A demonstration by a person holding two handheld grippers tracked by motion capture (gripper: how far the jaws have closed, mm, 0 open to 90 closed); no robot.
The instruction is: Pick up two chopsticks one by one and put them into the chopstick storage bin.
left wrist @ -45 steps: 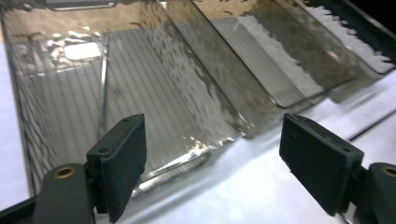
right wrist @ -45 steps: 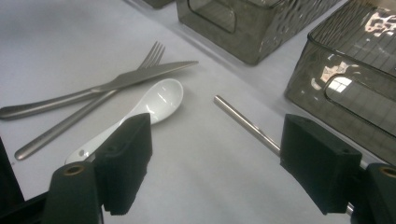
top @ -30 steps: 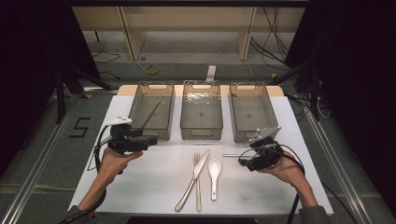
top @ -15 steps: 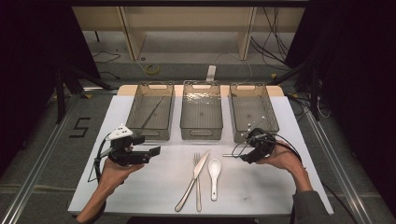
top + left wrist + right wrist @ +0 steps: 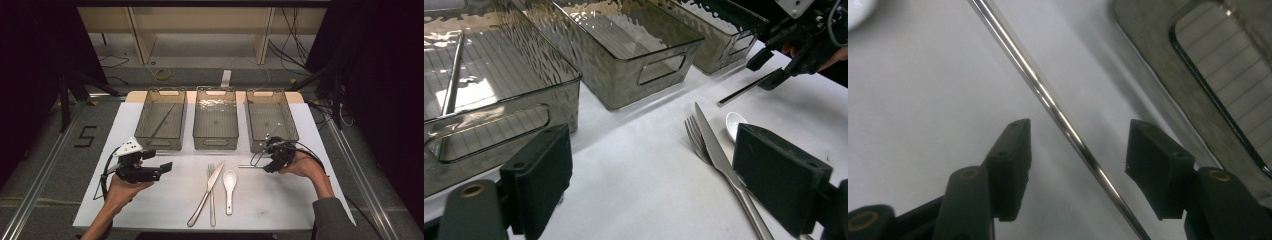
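- My right gripper [image 5: 266, 162] has come down over the metal chopstick [image 5: 1048, 102]; its fingers [image 5: 1013, 165] have just been closing, straddling it untouched.
- My left gripper [image 5: 664, 185] hovers with fingers spread, empty, above the bench [image 5: 165, 200].

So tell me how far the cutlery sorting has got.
Done: one chopstick lies in the left bin. In hand: the right tool straddles the second chopstick on the table, its jaws just closing, pads not yet touching. Left: fork, knife and spoon on the mat; the left tool is open.
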